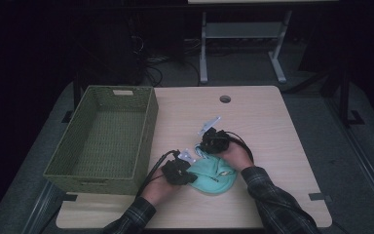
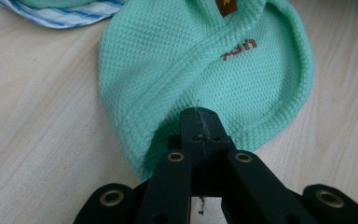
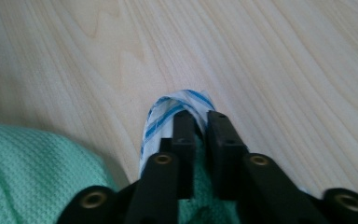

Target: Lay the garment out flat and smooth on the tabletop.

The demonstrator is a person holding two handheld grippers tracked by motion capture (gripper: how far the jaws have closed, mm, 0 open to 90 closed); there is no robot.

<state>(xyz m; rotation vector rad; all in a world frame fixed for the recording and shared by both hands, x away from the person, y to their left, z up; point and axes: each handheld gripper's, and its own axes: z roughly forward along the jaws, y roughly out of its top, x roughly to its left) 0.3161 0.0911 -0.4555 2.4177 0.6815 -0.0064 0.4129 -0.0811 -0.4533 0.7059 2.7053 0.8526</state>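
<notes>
A mint-green knitted garment [image 1: 215, 176] with brown stitched letters [image 2: 239, 49] lies flat on the wooden table near the front. It has a blue-and-white striped edge [image 3: 168, 109]. My left gripper [image 1: 190, 175] comes in from the left and is shut on the green garment's near rim [image 2: 199, 116]. My right gripper [image 1: 206, 152] sits at the garment's far side. Its jaws are closed on the striped edge [image 3: 200, 119], with a fold of it sticking out past the tips. More green knit [image 3: 28, 172] lies at the lower left of the right gripper view.
A green woven basket [image 1: 148, 131] with nothing in it stands on the table's left side, close to my left hand. Bare tabletop [image 1: 268, 126] stretches to the right and back, with a round cable hole [image 1: 225, 99] near the far edge.
</notes>
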